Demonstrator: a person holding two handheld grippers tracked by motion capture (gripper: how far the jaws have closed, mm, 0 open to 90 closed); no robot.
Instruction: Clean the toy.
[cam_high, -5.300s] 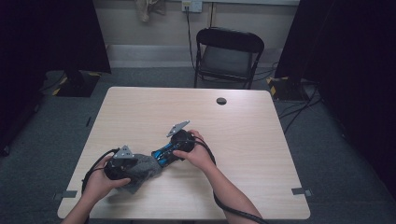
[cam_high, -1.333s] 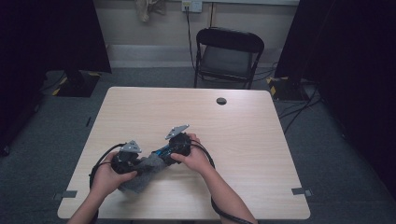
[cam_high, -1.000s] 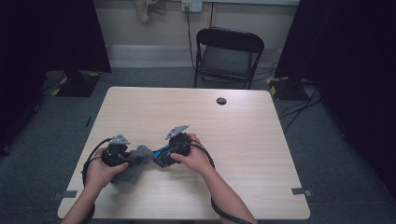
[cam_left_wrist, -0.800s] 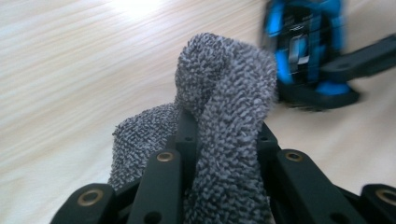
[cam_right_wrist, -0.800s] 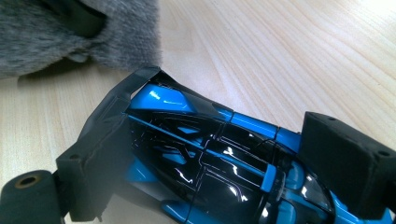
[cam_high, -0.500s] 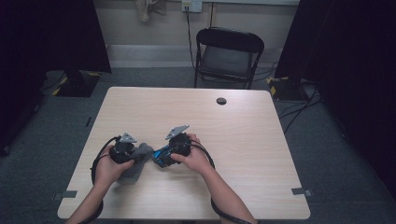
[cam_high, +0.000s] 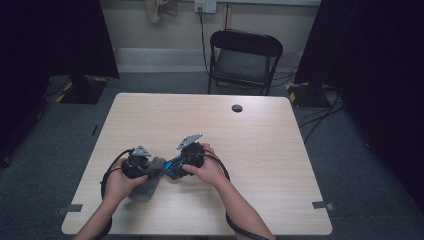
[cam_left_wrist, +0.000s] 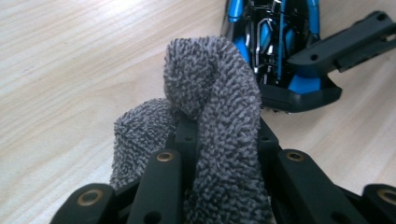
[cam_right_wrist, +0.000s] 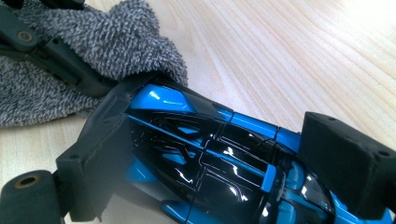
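Left gripper view: a grey cloth (cam_left_wrist: 219, 135) is pinched between the jaws, its folded tip standing just beyond them, close to the blue toy car (cam_left_wrist: 275, 51).
The right gripper (cam_high: 176, 167) clamps the car (cam_right_wrist: 210, 154) across its body, one jaw on each side, both nearly closed on it. The glossy shell could slip or turn in that grip if the left gripper (cam_high: 150, 167) pushes the cloth (cam_right_wrist: 102, 42) too hard, and the loose cloth may catch on the car's small parts.
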